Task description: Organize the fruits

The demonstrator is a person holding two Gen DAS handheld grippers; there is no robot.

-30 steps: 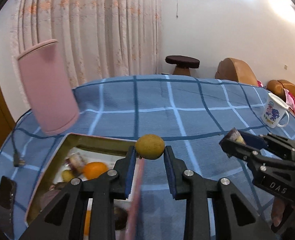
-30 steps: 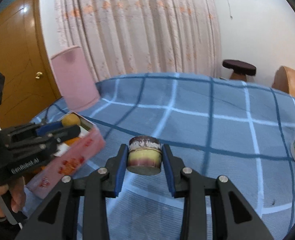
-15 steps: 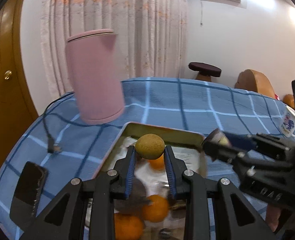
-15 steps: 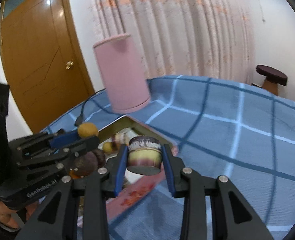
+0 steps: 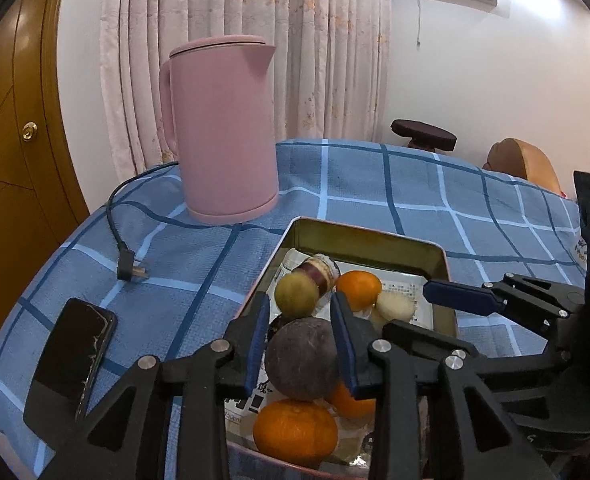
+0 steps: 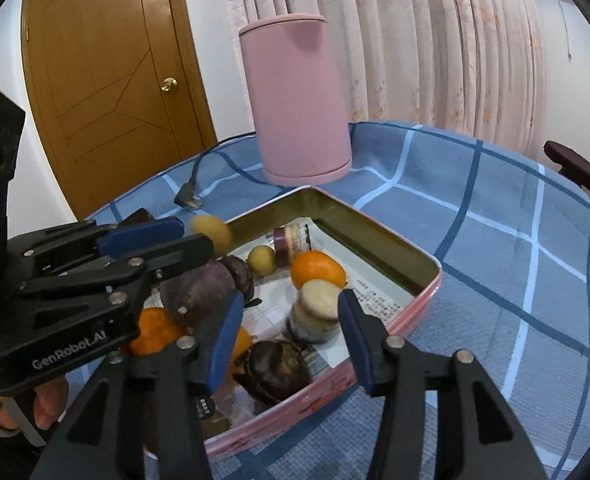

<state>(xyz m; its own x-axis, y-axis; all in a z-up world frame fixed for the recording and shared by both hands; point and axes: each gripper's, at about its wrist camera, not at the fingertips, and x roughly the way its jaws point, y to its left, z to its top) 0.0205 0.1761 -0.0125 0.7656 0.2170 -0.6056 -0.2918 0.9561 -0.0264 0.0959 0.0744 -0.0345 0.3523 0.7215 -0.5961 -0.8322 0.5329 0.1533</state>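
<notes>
Fingers [image 6: 231,324] opening over tin [image 6: 375,252]; kettle [image 6: 299,100] behind.

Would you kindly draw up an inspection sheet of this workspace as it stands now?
Surface: blue checked tablecloth.
Job's things: open tin holds oranges, a purple fruit and a cream-topped jar; a yellow-green fruit shows blurred at the left gripper's tips.
Clutter: pink kettle and phone, on the cloth outside the tin.
Grippers: left gripper and right gripper over the tin, jaws opening, pads pressing nothing.
Cables: dark cord with loose plug on the cloth beside the kettle.
Surroundings: curtain, wooden door, stool.
</notes>
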